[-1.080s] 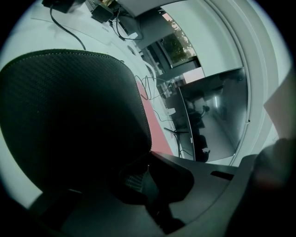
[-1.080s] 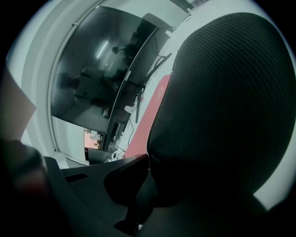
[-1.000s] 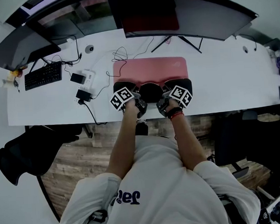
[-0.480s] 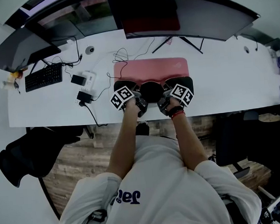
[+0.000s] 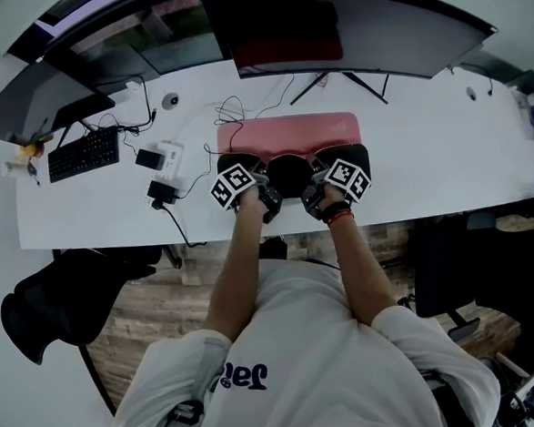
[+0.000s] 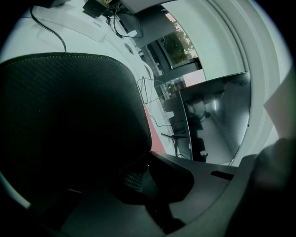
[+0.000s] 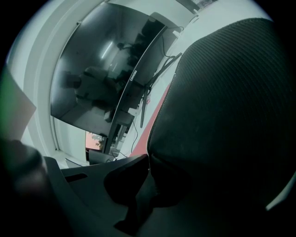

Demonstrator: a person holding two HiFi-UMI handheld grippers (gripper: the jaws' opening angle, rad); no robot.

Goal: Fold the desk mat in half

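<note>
Black underside showing, the near edge of the desk mat [image 5: 289, 132] curls up off the white desk [image 5: 427, 160], with the left gripper [image 5: 250, 174] and right gripper [image 5: 331, 168] each clamped on a corner. The pink far half lies flat below a curved monitor [image 5: 363, 28].

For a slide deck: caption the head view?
Left hand-held gripper and right hand-held gripper hold the desk mat by its raised near edge.
</note>
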